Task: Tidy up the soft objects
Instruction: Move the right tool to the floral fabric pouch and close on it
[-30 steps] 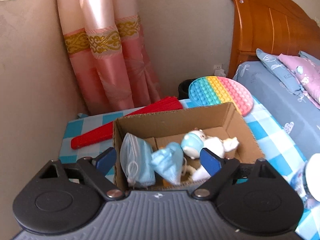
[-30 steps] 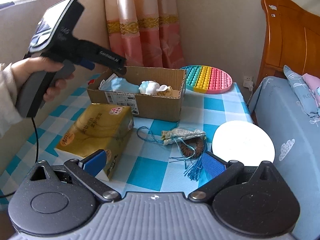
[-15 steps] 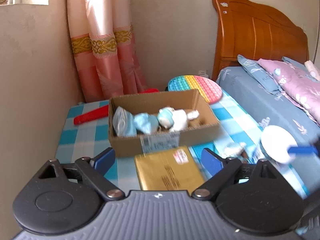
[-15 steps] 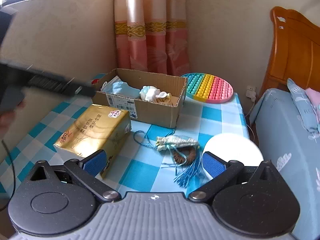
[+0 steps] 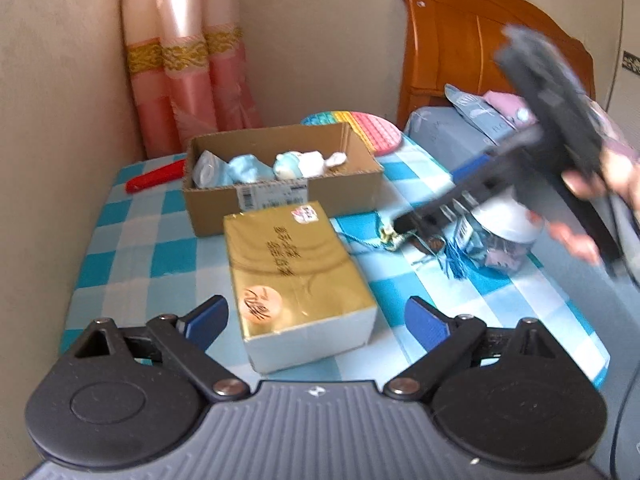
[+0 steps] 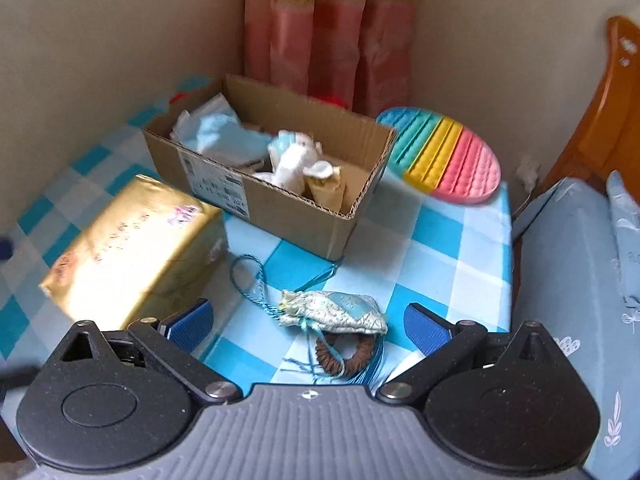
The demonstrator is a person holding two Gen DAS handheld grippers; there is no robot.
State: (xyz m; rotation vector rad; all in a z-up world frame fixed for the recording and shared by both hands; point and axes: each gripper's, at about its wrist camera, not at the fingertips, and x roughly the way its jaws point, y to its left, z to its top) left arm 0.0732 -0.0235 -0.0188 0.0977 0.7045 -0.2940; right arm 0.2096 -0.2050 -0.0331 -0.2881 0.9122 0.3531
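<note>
**Right tongs closing in on the sachet**

My right tongs (image 6: 308, 326) are spread wide with nothing gripped, the embroidered sachet (image 6: 334, 314) lying on the desk (image 6: 436, 268) between the 2 blue pads, so I judge I am lined up to take it. My left tongs (image 5: 316, 320) hang wide open and empty above the gold tissue pack (image 5: 298, 264), probably held back out of the way. Beyond stands 1 cardboard box (image 6: 288, 204), already holding 1 plush toy (image 6: 294, 158) and what look like 2 face masks (image 5: 228, 170). I count 1 rainbow pop mat (image 6: 444, 156) behind the box, leaning off the desk edge.
</note>
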